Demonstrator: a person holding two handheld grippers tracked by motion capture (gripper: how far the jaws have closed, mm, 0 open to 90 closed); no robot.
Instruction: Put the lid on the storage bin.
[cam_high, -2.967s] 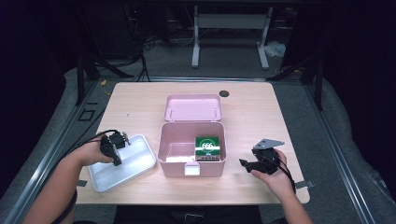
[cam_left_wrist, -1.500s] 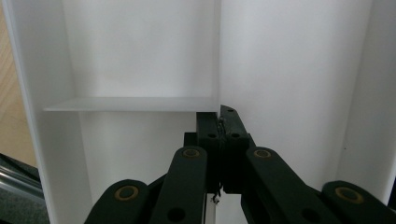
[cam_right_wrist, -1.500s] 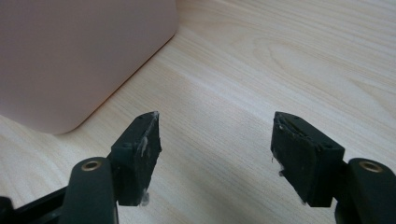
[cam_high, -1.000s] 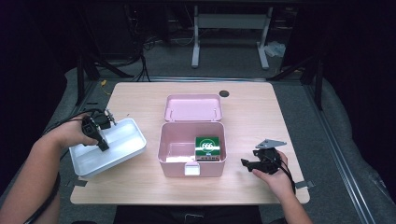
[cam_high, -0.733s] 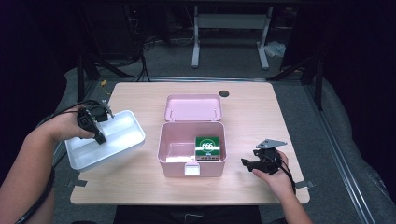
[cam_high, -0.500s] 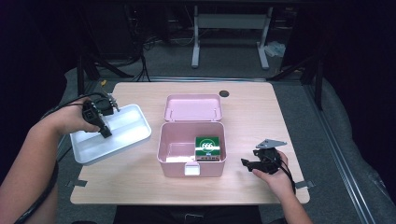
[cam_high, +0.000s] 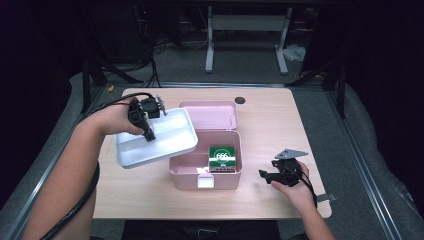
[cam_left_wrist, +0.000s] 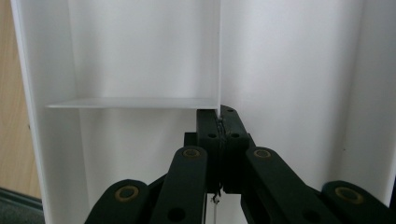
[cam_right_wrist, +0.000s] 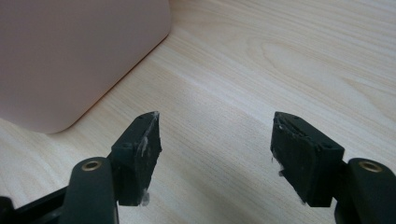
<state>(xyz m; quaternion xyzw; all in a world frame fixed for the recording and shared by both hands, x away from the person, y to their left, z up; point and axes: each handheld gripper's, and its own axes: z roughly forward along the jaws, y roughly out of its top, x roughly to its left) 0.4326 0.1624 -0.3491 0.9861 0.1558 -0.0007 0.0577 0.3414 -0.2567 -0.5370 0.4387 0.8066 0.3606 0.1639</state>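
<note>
A white divided tray (cam_high: 160, 137) hangs tilted in the air, overlapping the left rim of the open pink box (cam_high: 220, 172). My left gripper (cam_high: 149, 134) is shut on the tray's thin inner divider wall (cam_left_wrist: 219, 70), with the jaws pinched together on it (cam_left_wrist: 219, 122). Inside the pink box lies a green packet (cam_high: 222, 156). The box's lid (cam_high: 210, 116) lies flat behind it. My right gripper (cam_high: 264, 173) rests on the table to the right of the box, open with nothing between its jaws (cam_right_wrist: 215, 140); the box's pink wall (cam_right_wrist: 79, 56) is ahead on its left.
The wooden table (cam_high: 270, 125) has bare room right of the box and along its front edge. A small dark round spot (cam_high: 240, 100) sits near the back edge. Dark floor and metal stands lie beyond the table.
My left gripper has carried the white tray up and to the right, from the table's left side to over the pink box's left edge. The right gripper has stayed put.
</note>
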